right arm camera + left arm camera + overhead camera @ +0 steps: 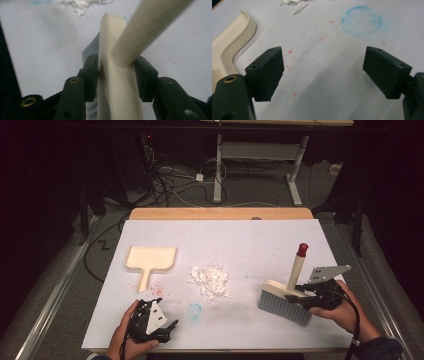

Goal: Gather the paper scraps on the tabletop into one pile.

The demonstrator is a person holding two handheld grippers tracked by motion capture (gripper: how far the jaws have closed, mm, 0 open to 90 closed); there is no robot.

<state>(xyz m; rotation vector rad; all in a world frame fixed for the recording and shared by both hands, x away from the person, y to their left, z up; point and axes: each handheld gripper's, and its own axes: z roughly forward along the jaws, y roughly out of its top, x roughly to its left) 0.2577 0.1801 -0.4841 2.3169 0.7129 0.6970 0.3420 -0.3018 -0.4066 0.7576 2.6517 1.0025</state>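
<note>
Bench (280,245) covered in white carries one cream dustpan (150,260), one pile of white paper scraps (210,280) and one hand brush (287,300) with a cream block, grey bristles and a red-tipped handle. The dustpan lies at the left with its handle pointing toward the person, the scraps sit near the middle, and the brush stands on its bristles at the right. The right claw (117,75) is closed on the brush's cream block, one jaw on each side, just where the handle joins it. The left claw (323,72) is wide open and holds nothing, hovering low over the bare surface beside the dustpan's handle. The white surface is marked with a faint blue ring (361,20) and scattered red specks. Beyond the bench, the dark room shows a grey floor with tangled cables (170,182) and the white legs of another table (260,165).
</note>
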